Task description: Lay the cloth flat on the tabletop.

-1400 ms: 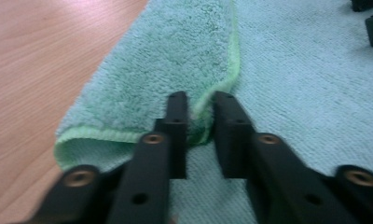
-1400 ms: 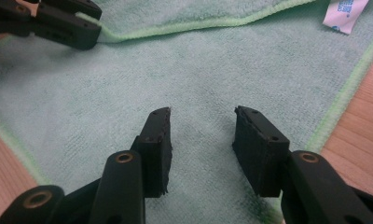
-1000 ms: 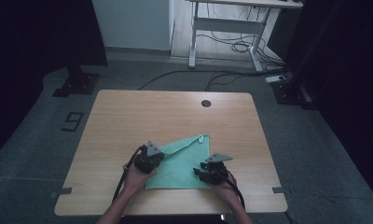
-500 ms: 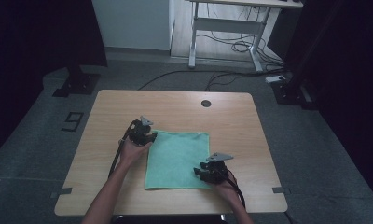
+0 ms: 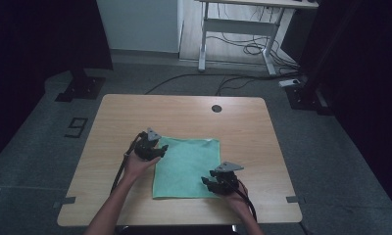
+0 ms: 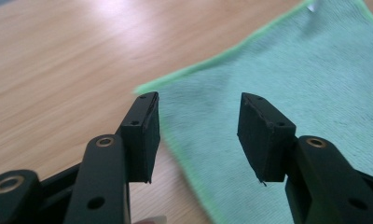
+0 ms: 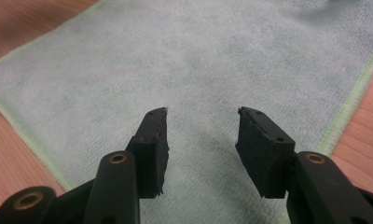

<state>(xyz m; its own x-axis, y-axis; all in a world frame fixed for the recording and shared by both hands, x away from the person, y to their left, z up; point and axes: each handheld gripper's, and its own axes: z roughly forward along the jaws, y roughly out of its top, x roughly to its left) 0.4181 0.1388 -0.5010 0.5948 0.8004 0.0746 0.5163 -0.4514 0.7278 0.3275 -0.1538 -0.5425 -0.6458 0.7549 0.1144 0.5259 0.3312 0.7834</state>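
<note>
A green cloth (image 5: 186, 166) lies spread flat on the wooden table (image 5: 184, 115). My left gripper (image 5: 152, 148) hovers at the cloth's far left corner. Its jaws have just been opening, and in the left gripper view (image 6: 198, 100) they stand apart over that corner of the cloth (image 6: 306, 79) without touching it. My right gripper (image 5: 214, 182) sits at the near right corner. Its jaws (image 7: 202, 112) have just been opening a little wider above the flat cloth (image 7: 198, 51), with nothing pinched between them.
A round cable hole (image 5: 216, 108) sits near the table's far edge. Bare wood surrounds the cloth on all sides. Beyond the table stand a white desk frame (image 5: 235, 27) and floor cables (image 5: 243, 49). Dark stands flank both sides.
The left gripper carried the cloth's corner away from me and to the left, unfolding the cloth into a flat square, then let it go. The right gripper stayed in place.
</note>
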